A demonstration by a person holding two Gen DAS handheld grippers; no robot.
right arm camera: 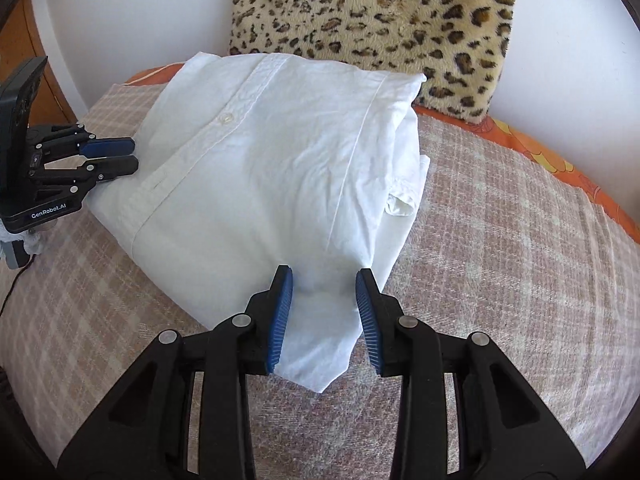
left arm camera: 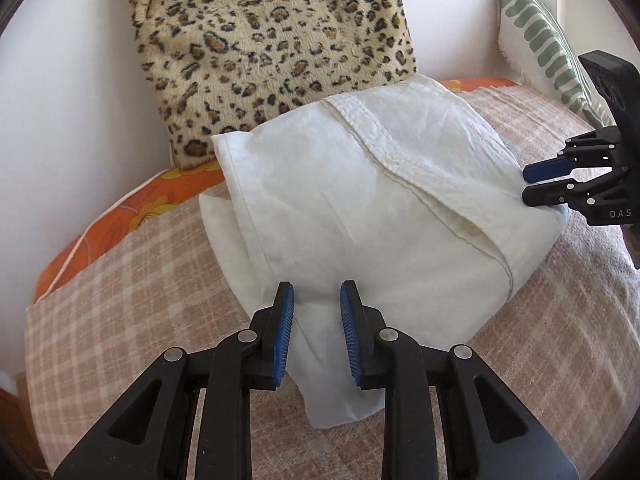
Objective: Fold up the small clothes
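At bottom centre of each wrist view: left gripper and right gripper spread, straddling shirt corners. Mid-frame: folded white shirt on checked blanket. Top: leopard cushion.

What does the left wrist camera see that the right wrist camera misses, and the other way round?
Only the left wrist view shows the green-striped cushion. Only the right wrist view shows the shirt's button and the tucked sleeve cuff. Both show the folded white shirt on the checked blanket, the leopard-print cushion, and the left gripper and right gripper, both open with a corner of shirt between their fingers.
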